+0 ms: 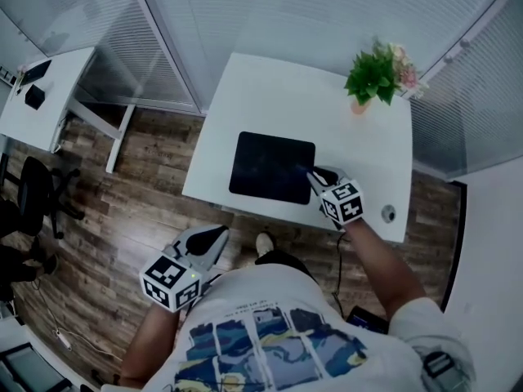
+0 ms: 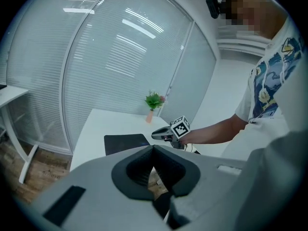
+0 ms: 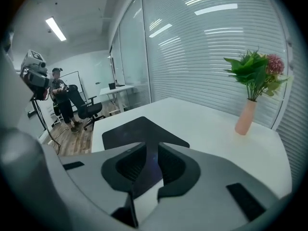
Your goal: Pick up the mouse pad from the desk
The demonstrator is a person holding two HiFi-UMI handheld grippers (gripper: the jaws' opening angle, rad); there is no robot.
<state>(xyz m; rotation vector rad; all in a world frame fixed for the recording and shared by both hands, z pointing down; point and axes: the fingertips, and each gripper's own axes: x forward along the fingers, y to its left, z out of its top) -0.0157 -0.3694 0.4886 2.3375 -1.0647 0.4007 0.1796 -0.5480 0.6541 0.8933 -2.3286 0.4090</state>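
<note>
A black mouse pad (image 1: 271, 167) lies flat on the white desk (image 1: 359, 149), near its front edge. My right gripper (image 1: 313, 174) hovers at the pad's near right corner. In the right gripper view its jaws (image 3: 151, 146) stand a narrow gap apart, the pad (image 3: 139, 129) showing through the gap, nothing between them. My left gripper (image 1: 219, 235) hangs in front of the desk over the wooden floor, its tips together and empty (image 2: 154, 148). The left gripper view also shows the pad (image 2: 126, 142) and the right gripper (image 2: 159, 134) above its far corner.
A potted plant (image 1: 377, 73) in a pink vase (image 3: 246, 117) stands at the desk's back right. A round grommet (image 1: 388, 213) sits near the front right edge. A second desk (image 1: 49, 88) and office chair (image 1: 41, 190) stand left. Blinded glass walls surround.
</note>
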